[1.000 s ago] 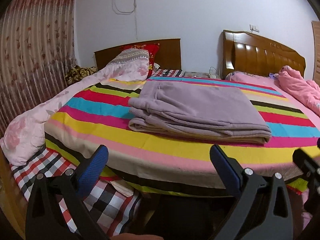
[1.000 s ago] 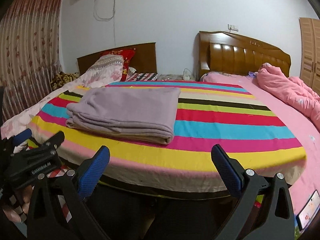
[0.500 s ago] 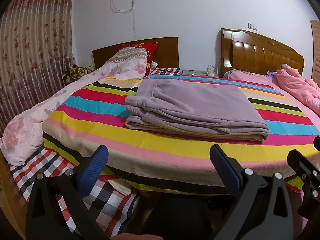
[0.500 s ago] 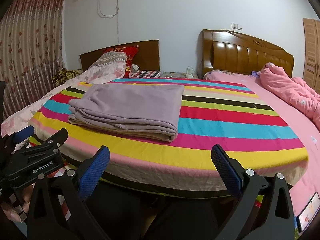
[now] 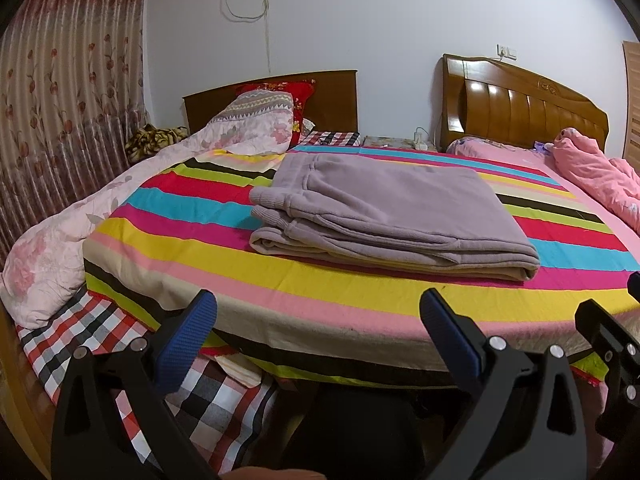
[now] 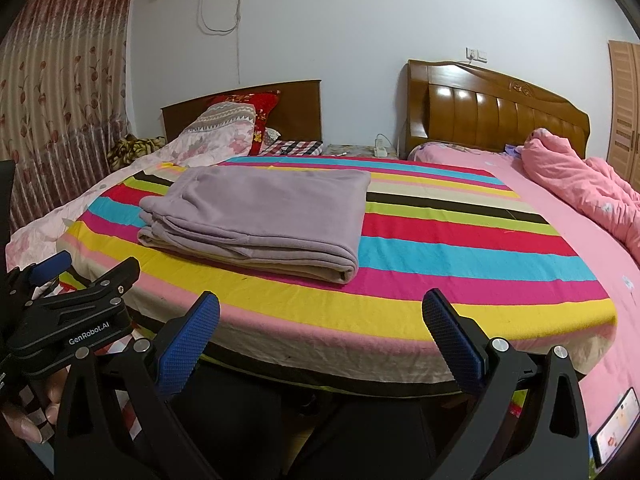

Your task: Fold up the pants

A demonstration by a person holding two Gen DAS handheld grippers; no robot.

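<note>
Left gripper [image 5: 318,332] is gaping wide at the bottom of the left wrist view, gripping nothing; the folded lilac pants [image 5: 384,216] are lying mid-frame on the striped blanket [image 5: 320,280]. Right gripper [image 6: 320,330] is likewise spreading wide and empty at the bottom of its view, the pants [image 6: 264,216] sitting centre-left, well apart.

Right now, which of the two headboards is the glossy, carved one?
The right headboard, behind the pink quilt: lighter, curved, padded panels. The left headboard is flat, darker, plain.
</note>
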